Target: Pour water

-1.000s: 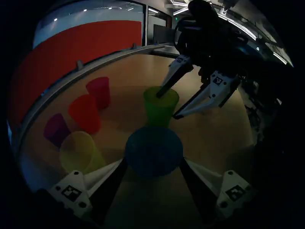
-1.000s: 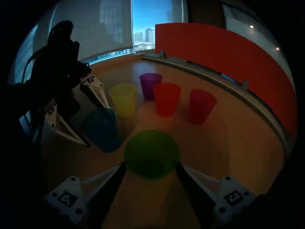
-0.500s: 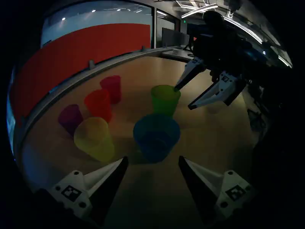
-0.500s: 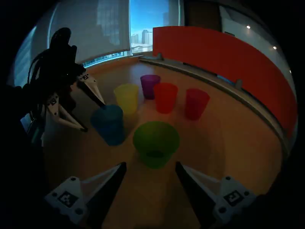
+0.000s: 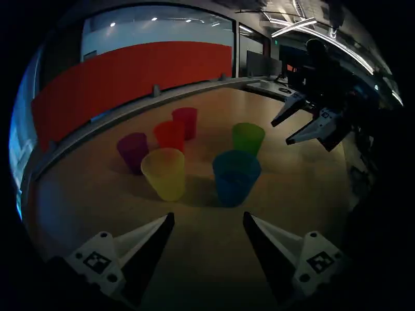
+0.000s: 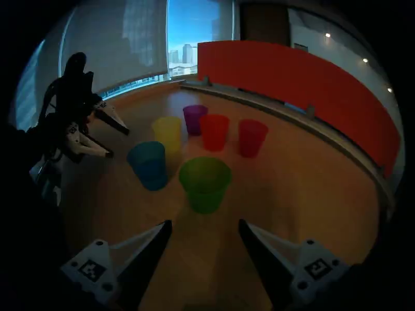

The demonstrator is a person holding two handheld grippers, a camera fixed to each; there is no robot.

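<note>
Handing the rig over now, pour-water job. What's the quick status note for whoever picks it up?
Left hand-held gripper: open, empty, facing the blue cup.
Right hand-held gripper: open, empty, facing the green cup.
Both cups upright on the table, apart; yellow cup, purple cup, red cup and crimson cup stand behind.
Done: cannot tell; no water visible in this dim light.
Left: probably grasp one cup and pour into the other.

- The wooden table (image 6: 311, 197) is dimly lit.
- In the right gripper view, a green cup (image 6: 205, 184) stands upright on it, nearest.
- A blue cup (image 6: 148, 165) stands at its 10 o'clock.
- A yellow cup (image 6: 167, 132), purple cup (image 6: 195, 119), red cup (image 6: 214, 132) and crimson cup (image 6: 252, 137) stand beyond, from 11 to 1 o'clock.
</note>
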